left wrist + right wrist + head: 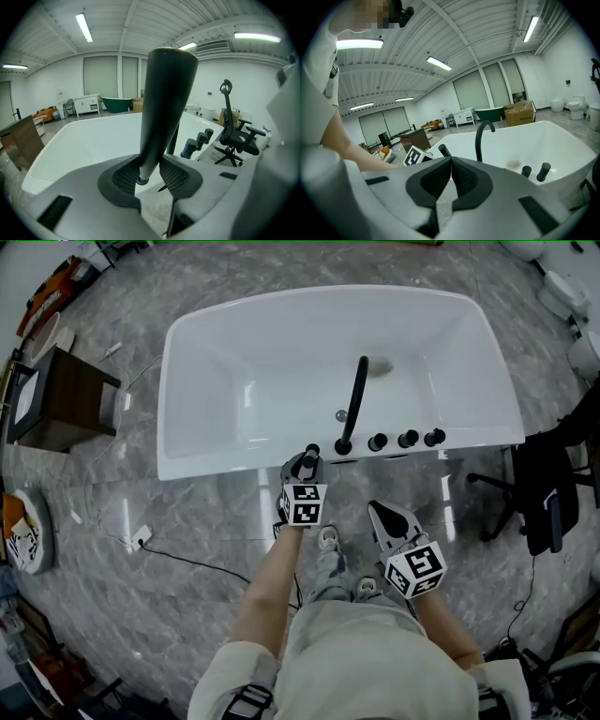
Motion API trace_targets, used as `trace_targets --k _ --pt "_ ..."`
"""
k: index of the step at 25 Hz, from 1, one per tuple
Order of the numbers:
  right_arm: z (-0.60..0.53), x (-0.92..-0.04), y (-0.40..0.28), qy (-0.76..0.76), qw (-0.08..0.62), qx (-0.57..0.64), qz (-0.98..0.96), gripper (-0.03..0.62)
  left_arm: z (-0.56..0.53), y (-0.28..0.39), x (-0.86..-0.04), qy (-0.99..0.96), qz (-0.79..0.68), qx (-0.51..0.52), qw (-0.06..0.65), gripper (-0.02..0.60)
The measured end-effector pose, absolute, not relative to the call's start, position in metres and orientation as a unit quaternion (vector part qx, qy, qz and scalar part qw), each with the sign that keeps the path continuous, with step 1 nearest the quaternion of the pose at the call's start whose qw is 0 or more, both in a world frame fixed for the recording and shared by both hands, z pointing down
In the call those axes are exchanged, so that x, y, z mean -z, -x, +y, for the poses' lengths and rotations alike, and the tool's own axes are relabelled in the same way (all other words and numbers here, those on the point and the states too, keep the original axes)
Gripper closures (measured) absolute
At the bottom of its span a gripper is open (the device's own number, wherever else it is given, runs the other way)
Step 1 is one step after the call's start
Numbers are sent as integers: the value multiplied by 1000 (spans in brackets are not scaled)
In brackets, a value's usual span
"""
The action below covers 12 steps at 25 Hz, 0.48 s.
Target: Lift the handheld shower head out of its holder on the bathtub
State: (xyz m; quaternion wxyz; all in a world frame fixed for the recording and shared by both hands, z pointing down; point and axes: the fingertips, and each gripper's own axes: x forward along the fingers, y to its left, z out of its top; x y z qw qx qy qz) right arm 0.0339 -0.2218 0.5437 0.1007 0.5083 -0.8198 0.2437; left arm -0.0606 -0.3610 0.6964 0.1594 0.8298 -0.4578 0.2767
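The black handheld shower head (pixel 164 108) stands upright between the pads of my left gripper (pixel 150 176), which is shut on its narrow lower end. In the head view my left gripper (pixel 306 463) is at the near rim of the white bathtub (pixel 234 468), with the shower head (pixel 312 450) just left of the black faucet spout (pixel 356 399). My right gripper (pixel 382 514) hangs lower right, off the tub over the floor. Its jaws (pixel 451 176) are shut with nothing between them. Three black knobs (pixel 408 439) sit on the rim to the right.
A black office chair (pixel 548 493) stands right of the tub, a dark wooden side table (pixel 66 395) to its left. A cable (pixel 187 559) lies on the marble floor. The person's feet (pixel 328 538) are just below the tub's rim.
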Motion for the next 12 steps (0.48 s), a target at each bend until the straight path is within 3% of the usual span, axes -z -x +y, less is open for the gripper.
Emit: trace_targets --k 12 --pt "-172 -517 -39 -487 89 -216 -842 574 -310 64 -636 -827 -492 -236 135 440"
